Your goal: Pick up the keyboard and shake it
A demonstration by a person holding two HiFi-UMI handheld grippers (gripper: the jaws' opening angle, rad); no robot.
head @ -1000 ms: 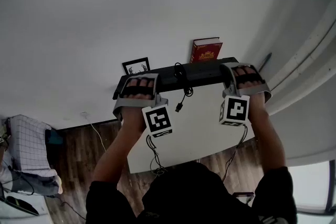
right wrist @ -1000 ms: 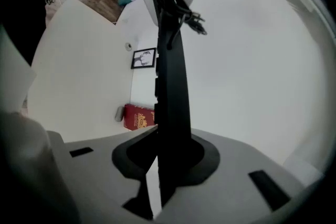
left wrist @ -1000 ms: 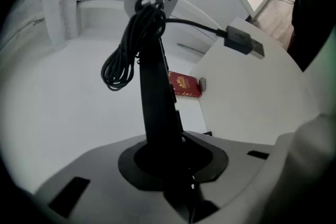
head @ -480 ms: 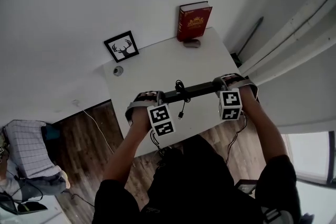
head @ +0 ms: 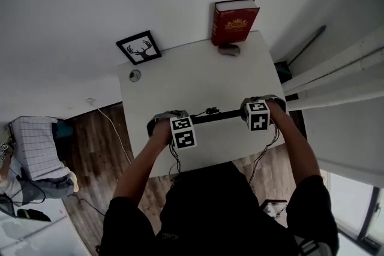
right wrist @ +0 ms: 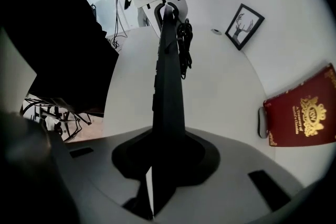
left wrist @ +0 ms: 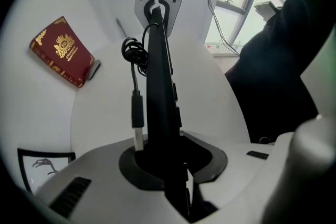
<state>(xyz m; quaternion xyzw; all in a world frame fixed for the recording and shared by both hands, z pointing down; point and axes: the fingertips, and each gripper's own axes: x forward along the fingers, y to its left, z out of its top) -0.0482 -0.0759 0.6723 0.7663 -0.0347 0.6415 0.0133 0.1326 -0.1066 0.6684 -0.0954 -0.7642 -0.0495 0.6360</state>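
Keyboard (head: 217, 116) is edge-on over the near edge of the table (head: 180, 69), its cable (left wrist: 134, 55) bunched at mid. Left gripper (head: 165, 123) & right gripper (head: 257, 107) each clamp narrow on one end.

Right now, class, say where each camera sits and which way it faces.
Head view: on the head, facing steeply down at the table; arms, left gripper, right gripper show.
Left gripper view: on it, facing along the keyboard toward the right gripper; torso shows.
Right gripper view: opposite, facing the left gripper; torso shows.
Shared: keyboard, red book.
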